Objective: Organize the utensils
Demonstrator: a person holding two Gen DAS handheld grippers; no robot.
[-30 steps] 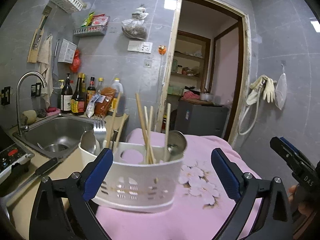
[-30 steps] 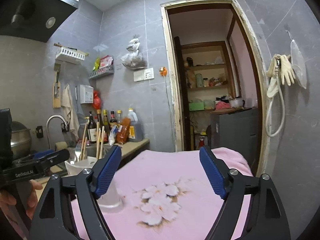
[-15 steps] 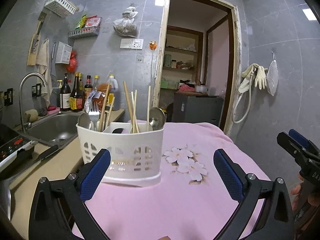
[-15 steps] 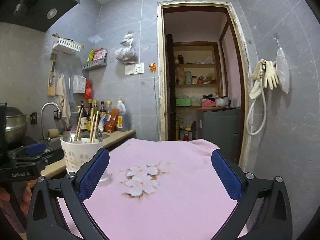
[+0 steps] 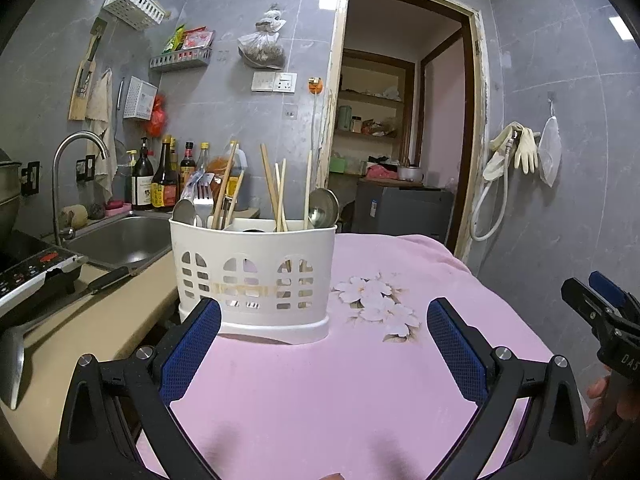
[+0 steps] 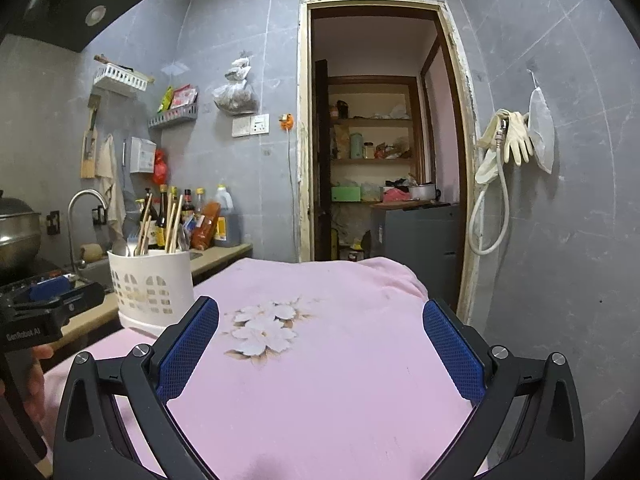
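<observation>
Fingers [image 5: 192, 344] on our left gripper [image 5: 324, 344] are standing wide apart w/ nothing between them, and the right gripper [image 6: 320, 340] is doing the same, both hovering over the pink cloth [image 5: 320, 392].

We're seeing the white utensil caddy [image 5: 254, 276] standing upright on the cloth's far left corner, just beyond the left finger in the left wrist view. That view is showing us the contents up close: chopsticks [image 5: 276, 192] leaning in the middle, a spoon [image 5: 323, 208] at the right end, a fork [image 5: 203, 204] & another spoon [image 5: 183, 213] at the left. The right wrist view is giving us the caddy only small and off to the left, utensils hard to tell apart.

The left view is also taking in the sink [image 5: 120, 240] & a knife [image 5: 108, 278] lying on the counter beside the caddy; the right view is catching only the faucet [image 6: 82, 216], plus a range hood [image 6: 76, 4] and pot [image 6: 18, 232].
</observation>
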